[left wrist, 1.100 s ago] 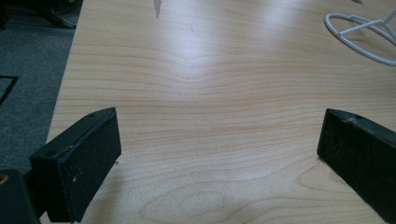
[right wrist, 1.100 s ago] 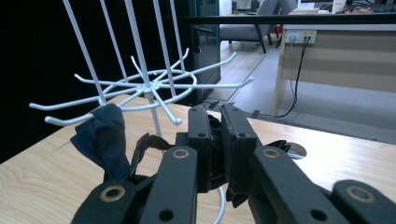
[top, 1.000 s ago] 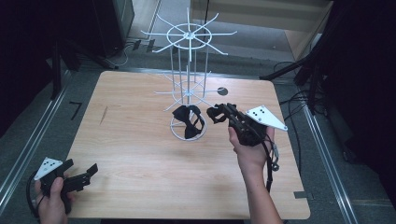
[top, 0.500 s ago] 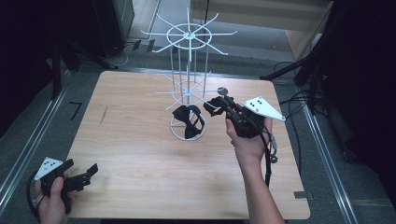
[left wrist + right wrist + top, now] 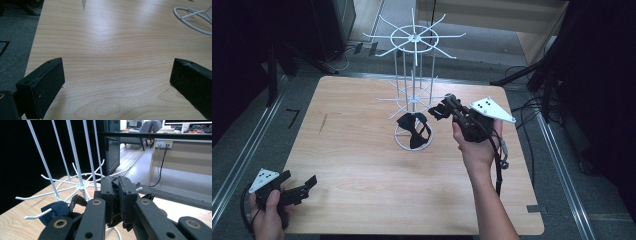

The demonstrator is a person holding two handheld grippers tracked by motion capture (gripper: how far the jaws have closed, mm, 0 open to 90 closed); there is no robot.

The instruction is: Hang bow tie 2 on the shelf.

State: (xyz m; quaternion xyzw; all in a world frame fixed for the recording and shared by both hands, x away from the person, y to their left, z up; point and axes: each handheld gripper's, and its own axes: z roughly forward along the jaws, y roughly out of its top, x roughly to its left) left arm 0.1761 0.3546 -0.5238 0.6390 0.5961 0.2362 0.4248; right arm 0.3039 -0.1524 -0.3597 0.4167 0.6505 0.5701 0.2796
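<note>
Right gripper (image 5: 438, 108) pinching dark fabric beside the white wire rack (image 5: 413, 90).

My right jaws are clamped on a black strap, level with the rack's lower prongs, which crowd the way in. The dark bow tie (image 5: 413, 129) hangs over the rack's base ring. My left gripper (image 5: 304, 185) rests wide apart, holding nothing, at the table's (image 5: 352, 150) near left corner.
</note>
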